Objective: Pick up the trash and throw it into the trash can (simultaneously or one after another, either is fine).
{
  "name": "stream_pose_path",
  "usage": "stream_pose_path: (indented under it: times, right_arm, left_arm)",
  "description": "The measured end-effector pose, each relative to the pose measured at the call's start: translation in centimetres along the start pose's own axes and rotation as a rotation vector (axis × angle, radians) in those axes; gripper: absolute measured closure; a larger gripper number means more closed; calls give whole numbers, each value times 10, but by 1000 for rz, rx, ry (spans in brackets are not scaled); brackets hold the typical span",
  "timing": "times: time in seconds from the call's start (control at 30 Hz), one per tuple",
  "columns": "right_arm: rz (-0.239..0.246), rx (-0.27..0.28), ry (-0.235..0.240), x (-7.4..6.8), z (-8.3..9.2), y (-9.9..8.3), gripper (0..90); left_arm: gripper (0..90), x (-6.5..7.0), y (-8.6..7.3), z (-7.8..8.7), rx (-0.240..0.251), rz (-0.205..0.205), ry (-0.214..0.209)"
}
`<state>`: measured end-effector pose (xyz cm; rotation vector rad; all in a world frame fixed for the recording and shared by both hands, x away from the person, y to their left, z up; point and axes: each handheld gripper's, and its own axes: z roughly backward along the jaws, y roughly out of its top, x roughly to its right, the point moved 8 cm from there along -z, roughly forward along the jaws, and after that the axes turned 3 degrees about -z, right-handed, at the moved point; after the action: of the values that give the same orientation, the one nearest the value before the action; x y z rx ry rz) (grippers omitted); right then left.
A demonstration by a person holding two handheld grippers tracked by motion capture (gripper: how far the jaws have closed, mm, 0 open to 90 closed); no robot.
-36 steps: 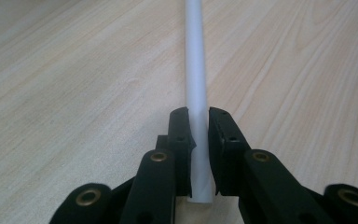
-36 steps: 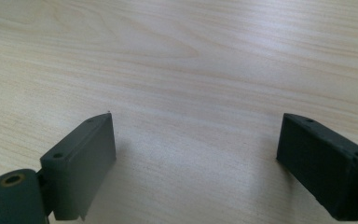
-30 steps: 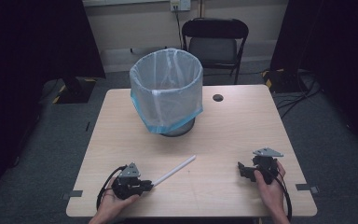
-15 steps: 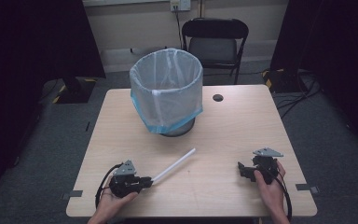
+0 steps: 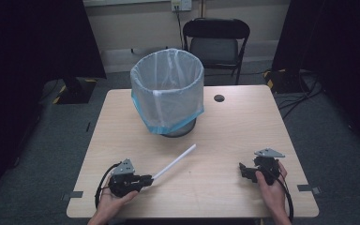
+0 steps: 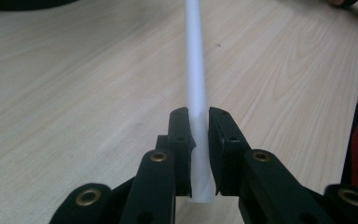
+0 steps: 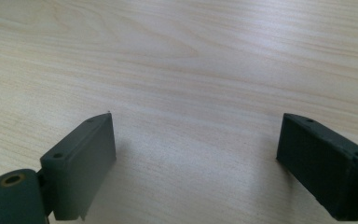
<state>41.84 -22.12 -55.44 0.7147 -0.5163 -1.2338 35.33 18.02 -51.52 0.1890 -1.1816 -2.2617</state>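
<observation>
- The left gripper (image 6: 198, 122) is clamped on one end of the white tube (image 6: 196, 84); in the high view the tube (image 5: 174, 162) slants from the gripper (image 5: 146, 179) toward the bin (image 5: 167, 91), its far end seemingly just off the worktop (image 5: 234, 122).
- The likely step is carrying the tube to the bin, so keep the clamp firm: the grip is at the very end, and the long free length can swing or pivot.
- Lift enough for the far tip to clear the bin's rim before moving forward.
- Release only once the tube hangs over the opening, tip down.
- The right gripper (image 5: 244, 169) rests apart at the near right, jaws spread and empty (image 7: 196, 154); leave it there.
</observation>
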Motion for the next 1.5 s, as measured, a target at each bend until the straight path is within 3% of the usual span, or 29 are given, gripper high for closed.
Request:
stream_pose_path:
  times: [0.23,0.53,0.93,1.27,1.5]
  right_arm:
    - [0,0,0,0,0,0,106]
    - [0,0,0,0,0,0,106]
    - [0,0,0,0,0,0,106]
    - [0,0,0,0,0,0,106]
    - [0,0,0,0,0,0,106]
  left_arm:
    - [800,0,5,6,29,-9,16]
    - [799,3,16,11,72,-9,-1]
    - [799,-3,41,21,136,-28,17]
    - [799,-6,73,37,221,-46,21]
    - [800,-6,87,45,245,-74,29]
